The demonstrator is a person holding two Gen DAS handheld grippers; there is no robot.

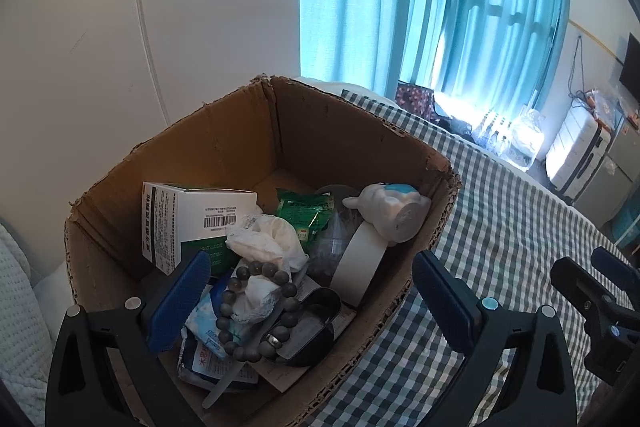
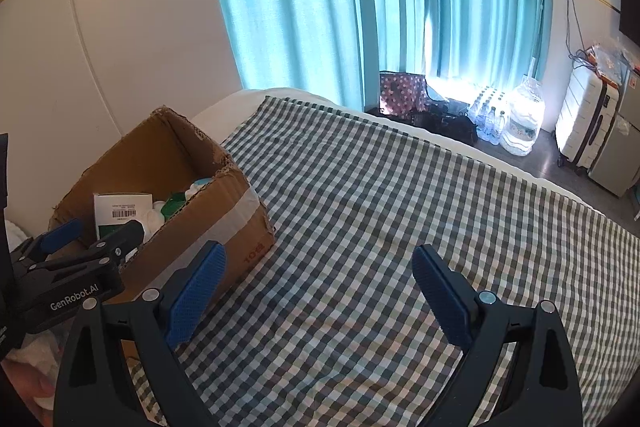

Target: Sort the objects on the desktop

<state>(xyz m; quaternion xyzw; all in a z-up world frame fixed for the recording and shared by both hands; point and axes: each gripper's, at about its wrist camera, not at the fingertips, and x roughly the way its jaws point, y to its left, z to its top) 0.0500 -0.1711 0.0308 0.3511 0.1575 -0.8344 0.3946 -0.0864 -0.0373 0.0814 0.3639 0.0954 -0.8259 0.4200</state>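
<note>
An open cardboard box [image 1: 224, 131] stands on a checked cloth [image 1: 500, 227]; it also shows in the right wrist view [image 2: 160, 155]. Inside lie a white and green medicine box [image 1: 188, 215], a green sachet [image 1: 304, 211], crumpled white tissue [image 1: 268, 243], a grey bead bracelet [image 1: 256, 311], a dark open case [image 1: 312, 327], a white tape roll [image 1: 360, 259] and a white and blue figurine [image 1: 392, 211]. My left gripper [image 1: 312, 295] is open above the box's near side, holding nothing. My right gripper [image 2: 320, 287] is open over the cloth [image 2: 380, 207], empty.
The right gripper shows at the right edge of the left wrist view [image 1: 600, 307]; the left gripper shows at the left of the right wrist view [image 2: 72, 259]. Teal curtains [image 2: 360, 7], a dotted bag [image 2: 402, 93], water bottles [image 2: 490, 119] and a white suitcase [image 2: 584, 123] stand beyond the bed.
</note>
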